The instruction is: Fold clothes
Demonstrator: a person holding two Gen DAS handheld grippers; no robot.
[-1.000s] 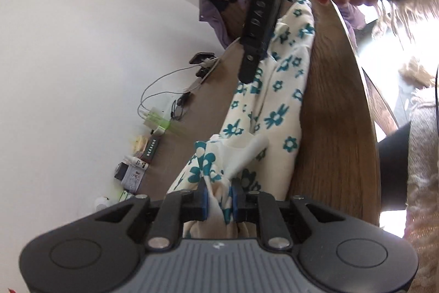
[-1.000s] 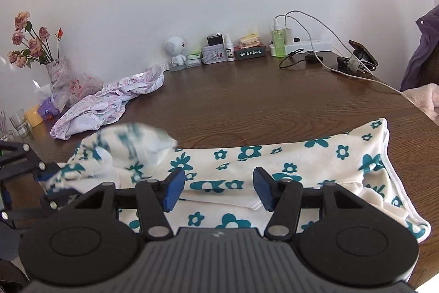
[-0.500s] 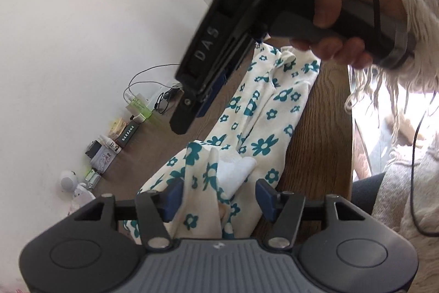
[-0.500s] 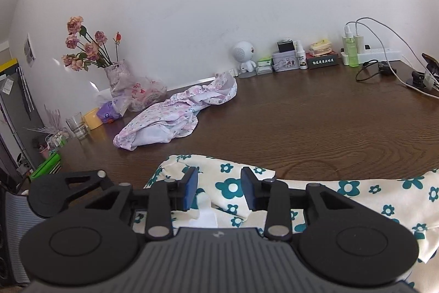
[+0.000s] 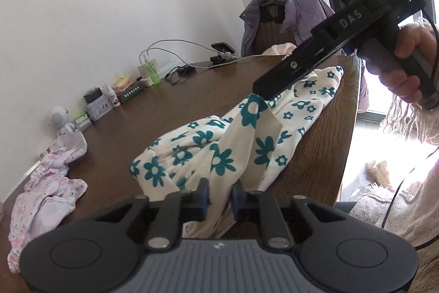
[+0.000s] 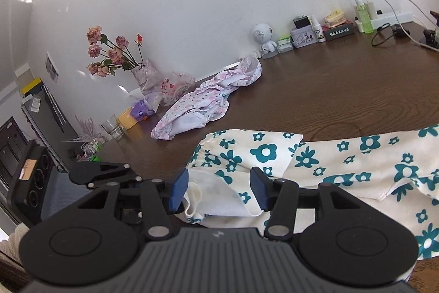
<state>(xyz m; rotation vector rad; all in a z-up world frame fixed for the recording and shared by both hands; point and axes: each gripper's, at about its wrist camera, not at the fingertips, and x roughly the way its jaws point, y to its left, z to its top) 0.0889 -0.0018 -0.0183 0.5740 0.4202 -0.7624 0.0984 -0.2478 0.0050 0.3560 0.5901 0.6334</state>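
- Left wrist view: the left gripper (image 5: 219, 195) has just been closing and now pinches a fold of the cream garment printed with teal flowers (image 5: 219, 153), which runs from between its jaws away along the near edge of the dark brown wood-grain table (image 5: 153, 111).
- Beyond the jaws and to their right, the right gripper (image 5: 259, 92), lettered "DAS", sits in a hand (image 5: 408, 67) with its tip at a raised peak of the same cloth.
- Left of the jaws lies a crumpled pink-and-white floral garment (image 5: 46, 191); further off, a purple jacket hangs over a chair (image 5: 277, 18) before a white wall.
- Right wrist view: the right gripper (image 6: 219, 190) has just been opening; its blue pads (image 6: 178, 190) stand apart with the cream hem between them; I cannot tell if they press it.
- Ahead of the jaws, pink dried roses stand in a vase (image 6: 109, 54), with a small white round-headed robot figure (image 6: 263, 37) and a green bottle (image 6: 363, 15) along the wall.
- A dark box (image 6: 338, 30) bears pale characters too small to read.
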